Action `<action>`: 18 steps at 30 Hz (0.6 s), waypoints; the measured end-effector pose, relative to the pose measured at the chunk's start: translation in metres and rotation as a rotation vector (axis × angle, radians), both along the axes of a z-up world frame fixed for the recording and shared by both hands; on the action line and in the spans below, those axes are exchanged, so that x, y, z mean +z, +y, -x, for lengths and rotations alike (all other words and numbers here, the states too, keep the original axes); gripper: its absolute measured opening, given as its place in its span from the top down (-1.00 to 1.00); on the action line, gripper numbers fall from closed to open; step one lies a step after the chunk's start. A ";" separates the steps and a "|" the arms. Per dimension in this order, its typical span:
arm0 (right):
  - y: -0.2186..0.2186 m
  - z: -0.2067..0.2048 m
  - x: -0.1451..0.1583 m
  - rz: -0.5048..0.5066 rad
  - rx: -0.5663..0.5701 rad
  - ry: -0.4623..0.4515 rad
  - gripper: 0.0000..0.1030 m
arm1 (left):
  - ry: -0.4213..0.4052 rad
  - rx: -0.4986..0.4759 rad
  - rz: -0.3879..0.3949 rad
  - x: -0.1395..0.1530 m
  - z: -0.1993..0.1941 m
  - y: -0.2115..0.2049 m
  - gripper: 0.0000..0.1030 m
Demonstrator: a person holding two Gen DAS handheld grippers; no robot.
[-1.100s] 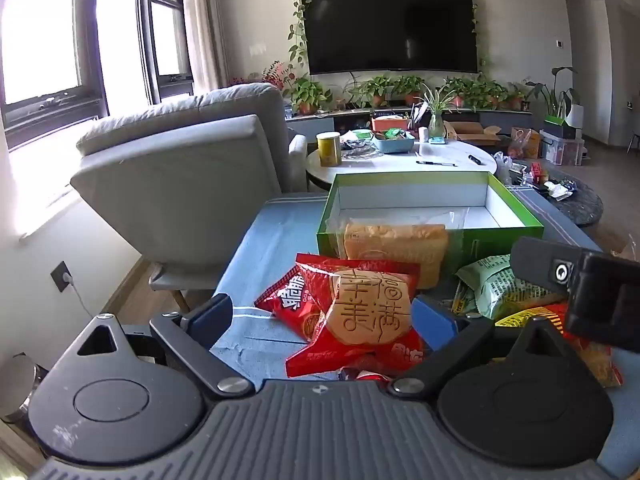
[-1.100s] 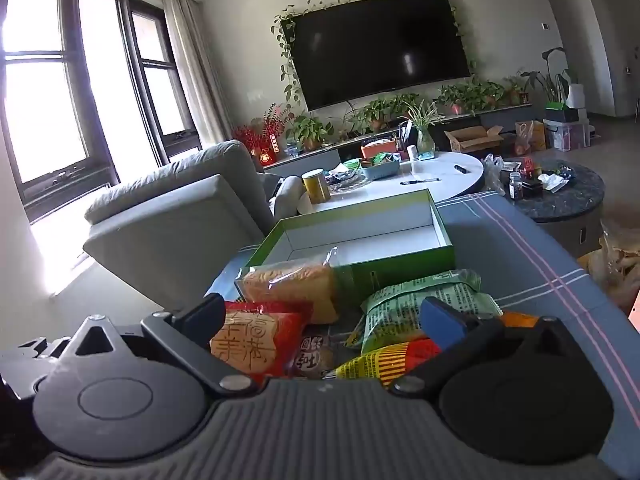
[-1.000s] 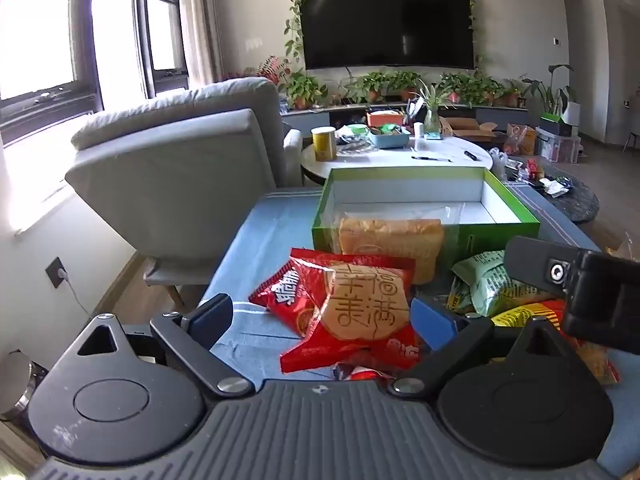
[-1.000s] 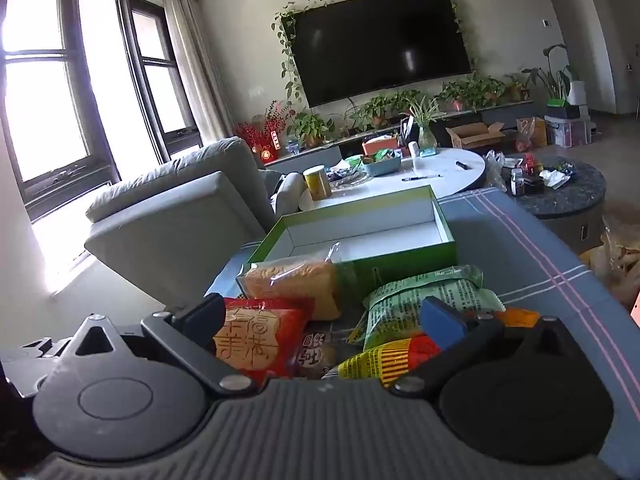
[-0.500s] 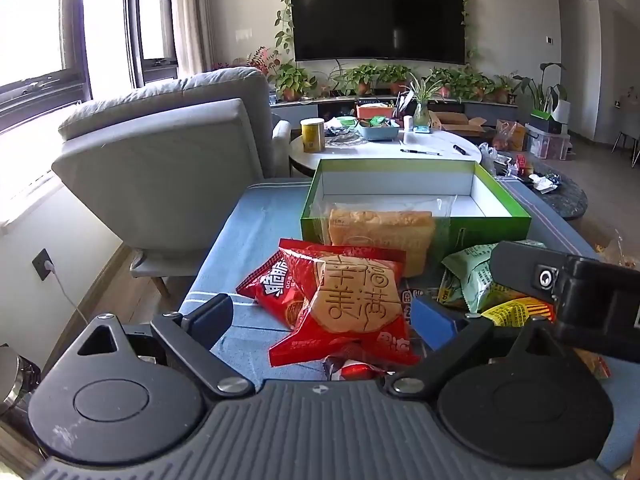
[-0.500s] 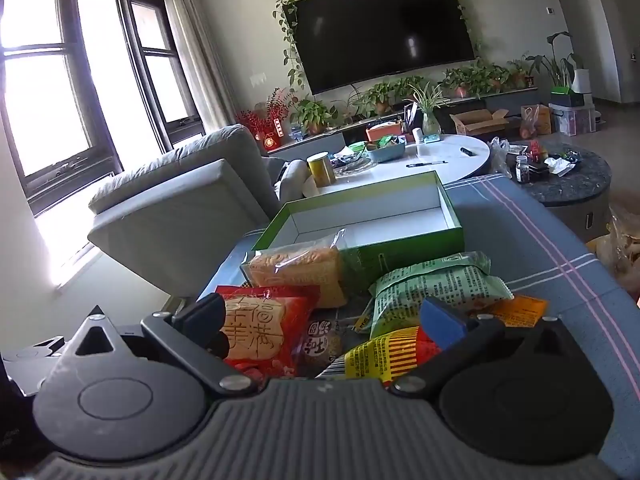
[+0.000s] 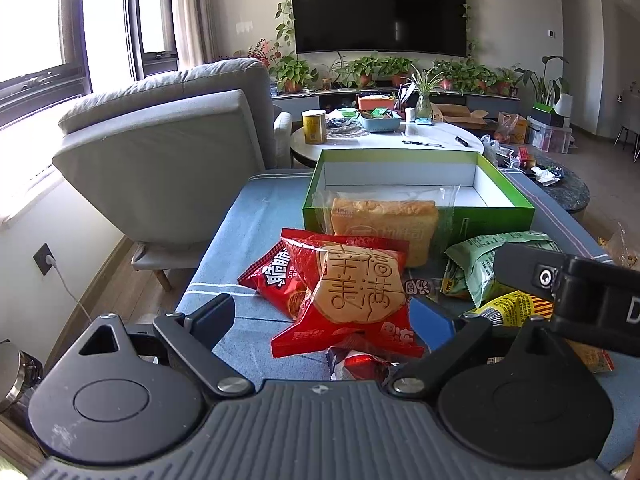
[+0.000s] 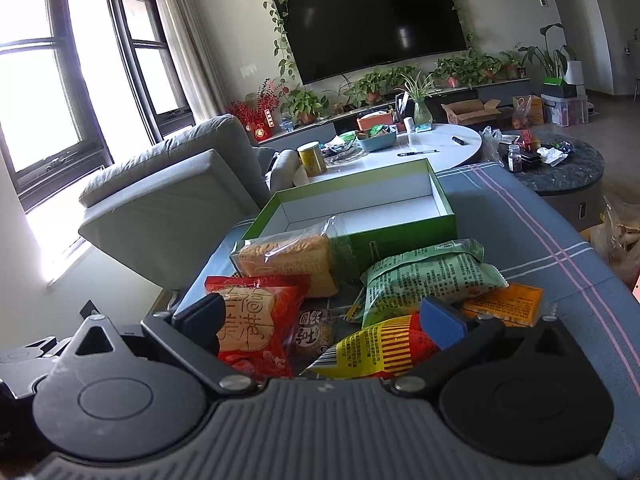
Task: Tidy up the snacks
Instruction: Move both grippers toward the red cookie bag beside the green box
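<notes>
Several snack packets lie in a heap on the blue tablecloth (image 7: 256, 216) in front of an open green box (image 7: 508, 184). The box (image 8: 400, 236) holds nothing; a clear bread packet (image 7: 384, 220) leans on its front wall. My left gripper (image 7: 322, 320) is open, low behind a red packet with a round biscuit (image 7: 356, 288). My right gripper (image 8: 323, 320) is open too, just behind a yellow-and-red packet (image 8: 380, 348) and a small round cookie (image 8: 314, 332). A green packet (image 8: 424, 280) and an orange packet (image 8: 504, 304) lie to the right. The right gripper's black body (image 7: 580, 292) shows at the left view's right edge.
A grey armchair (image 7: 168, 148) stands close to the table's left side. Behind the box is a white round table (image 7: 400, 140) with a yellow can, a tray and pens. A dark round side table (image 8: 568, 176) sits at the right, by plastic bags.
Both cameras have drifted slightly, so the snacks and box sit a little higher in each view. No packet has moved, and both grippers are as open as before.
</notes>
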State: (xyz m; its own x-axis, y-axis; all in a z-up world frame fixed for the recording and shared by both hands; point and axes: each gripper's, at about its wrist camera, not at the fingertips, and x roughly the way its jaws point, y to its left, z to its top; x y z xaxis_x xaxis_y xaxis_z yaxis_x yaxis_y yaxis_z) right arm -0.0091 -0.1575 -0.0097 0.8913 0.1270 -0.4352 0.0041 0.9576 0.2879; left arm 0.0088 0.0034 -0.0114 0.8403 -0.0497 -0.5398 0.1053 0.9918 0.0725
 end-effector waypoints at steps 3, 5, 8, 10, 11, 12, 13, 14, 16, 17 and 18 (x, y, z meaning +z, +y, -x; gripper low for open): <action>0.000 0.000 -0.001 -0.002 0.001 0.005 -0.68 | 0.001 0.010 -0.006 -0.001 -0.001 0.001 -0.82; 0.000 -0.001 -0.001 -0.004 0.001 0.007 -0.68 | 0.003 0.016 -0.006 -0.002 -0.001 0.001 -0.82; 0.000 0.000 -0.002 -0.006 0.002 0.008 -0.68 | 0.007 0.022 -0.002 -0.002 -0.001 0.004 -0.82; 0.000 0.000 -0.002 -0.006 0.003 0.007 -0.68 | 0.008 0.027 0.001 -0.002 -0.001 0.006 -0.82; 0.000 0.000 -0.002 -0.006 0.003 0.007 -0.68 | 0.009 0.030 0.003 -0.002 -0.002 0.006 -0.82; 0.000 0.000 -0.002 -0.007 0.005 0.005 -0.68 | 0.010 0.033 0.005 -0.002 -0.002 0.008 -0.82; 0.000 0.000 -0.002 -0.009 0.008 0.005 -0.68 | 0.012 0.037 0.007 -0.002 -0.002 0.009 -0.82; 0.000 0.000 -0.002 -0.009 0.009 0.005 -0.68 | 0.014 0.041 0.010 -0.003 -0.003 0.010 -0.82; 0.001 0.000 -0.002 -0.011 0.011 0.004 -0.68 | 0.018 0.048 0.015 -0.003 -0.004 0.013 -0.82; 0.001 0.000 -0.002 -0.012 0.013 0.004 -0.68 | 0.020 0.049 0.017 -0.004 -0.004 0.013 -0.81; 0.001 0.000 -0.002 -0.013 0.015 0.004 -0.68 | 0.022 0.049 0.018 -0.004 -0.004 0.014 -0.81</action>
State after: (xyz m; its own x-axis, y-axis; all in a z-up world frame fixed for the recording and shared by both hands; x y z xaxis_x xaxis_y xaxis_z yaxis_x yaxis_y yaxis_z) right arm -0.0091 -0.1565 -0.0121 0.8874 0.1460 -0.4373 -0.0086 0.9536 0.3008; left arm 0.0129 0.0171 -0.0151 0.8300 -0.0190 -0.5575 0.0584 0.9969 0.0530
